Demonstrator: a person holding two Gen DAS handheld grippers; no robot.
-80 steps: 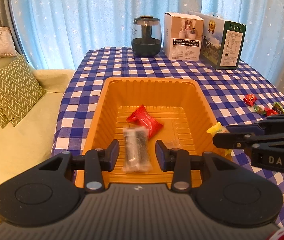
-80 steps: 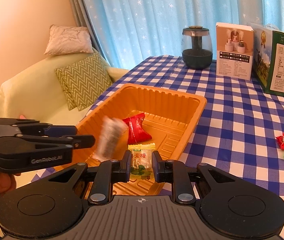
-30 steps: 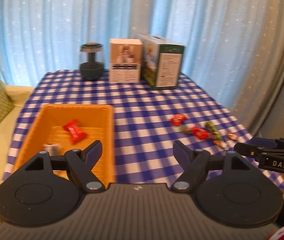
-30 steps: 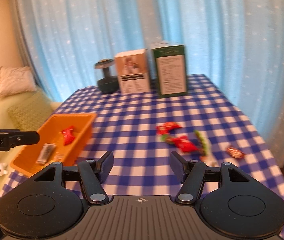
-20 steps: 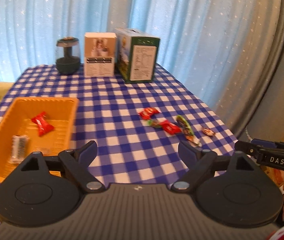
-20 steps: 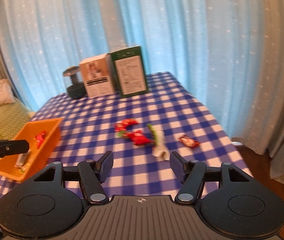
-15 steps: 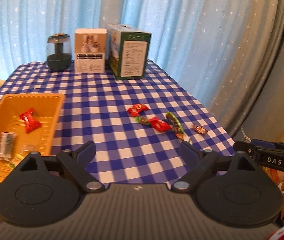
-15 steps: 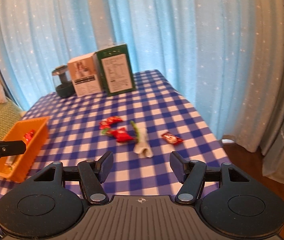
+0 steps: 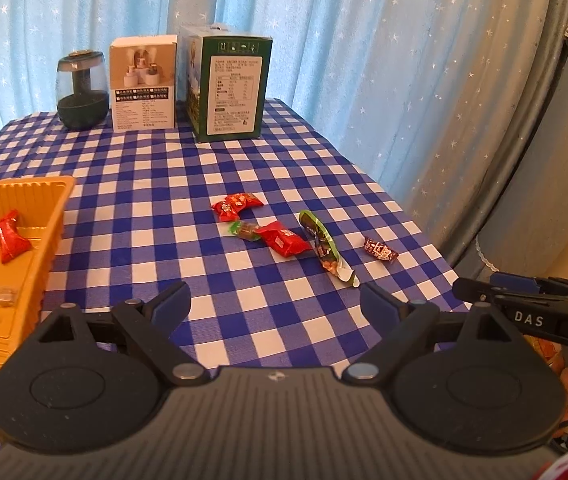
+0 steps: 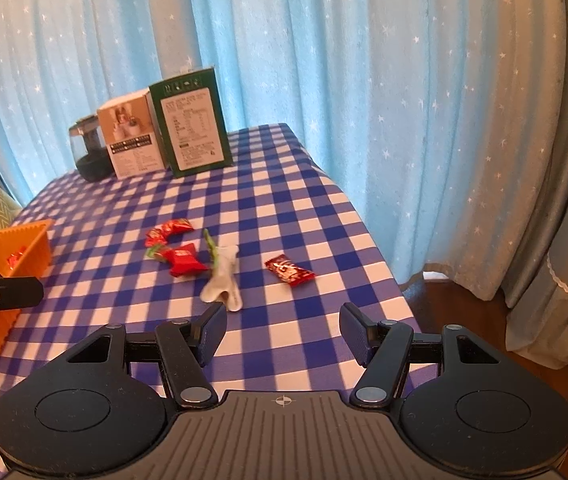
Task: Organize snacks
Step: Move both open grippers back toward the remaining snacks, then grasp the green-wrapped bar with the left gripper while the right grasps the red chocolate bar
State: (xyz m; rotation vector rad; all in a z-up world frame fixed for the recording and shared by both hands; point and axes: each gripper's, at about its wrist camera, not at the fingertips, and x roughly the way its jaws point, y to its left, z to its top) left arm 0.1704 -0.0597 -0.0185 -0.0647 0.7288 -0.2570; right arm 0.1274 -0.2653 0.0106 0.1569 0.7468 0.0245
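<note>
Snacks, left wrist view: loose cluster on the checked tablecloth [image 9: 284, 168] at 12 o'clock from the left gripper [image 9: 276, 300].
Items loose: red candy pair [image 9: 236, 207], green-ended sweet [image 9: 244, 230], red packet [image 9: 284, 239], long green packet [image 9: 323, 246], dark red candy [image 9: 380, 249].
Items stowed: orange tray [image 9: 50, 224] at 9 o'clock holds four pieces.
Left gripper: released, jaws wide, nothing between them.
Snacks, right wrist view: same cluster at 11 o'clock from the right gripper [image 10: 283, 332]; dark red candy [image 10: 289, 270] nearest.
Right gripper: released, empty.
Progress: judged under half done; five or six pieces remain.
Change since 2.7 s ago: both grippers were over the tray, the right clenched on a yellow-green sweet; now both face the cluster.
</note>
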